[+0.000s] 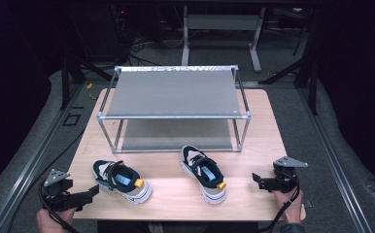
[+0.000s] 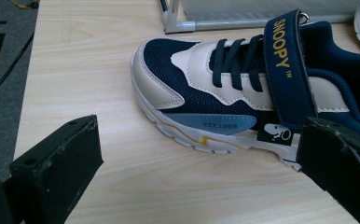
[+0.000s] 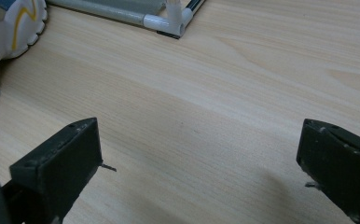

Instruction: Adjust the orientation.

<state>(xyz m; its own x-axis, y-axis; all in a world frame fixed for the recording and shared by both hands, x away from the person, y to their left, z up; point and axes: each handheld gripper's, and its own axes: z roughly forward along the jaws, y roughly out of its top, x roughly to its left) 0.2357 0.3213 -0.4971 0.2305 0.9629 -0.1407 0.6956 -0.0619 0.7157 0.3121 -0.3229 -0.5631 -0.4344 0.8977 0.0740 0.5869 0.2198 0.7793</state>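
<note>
Two navy and cream sneakers lie on the wooden table in front of a two-tier metal shoe rack (image 1: 173, 92). The left shoe (image 1: 121, 180) (image 2: 243, 93) has a navy strap reading SNOOPY and lies just ahead of my left gripper (image 1: 89, 195) (image 2: 197, 172), which is open and holds nothing. The right shoe (image 1: 204, 173) sits mid-table; its white sole (image 3: 10, 32) shows at the left edge of the right gripper view. My right gripper (image 1: 258, 180) (image 3: 199, 172) is open over bare wood, to the right of that shoe.
The rack's front corner post (image 3: 171, 21) (image 2: 178, 25) stands close behind the shoes. The table (image 1: 176, 199) ends just past both hands at the near edge. Grey floor and cables (image 1: 10, 160) lie to the left, metal rails (image 1: 338, 174) to the right.
</note>
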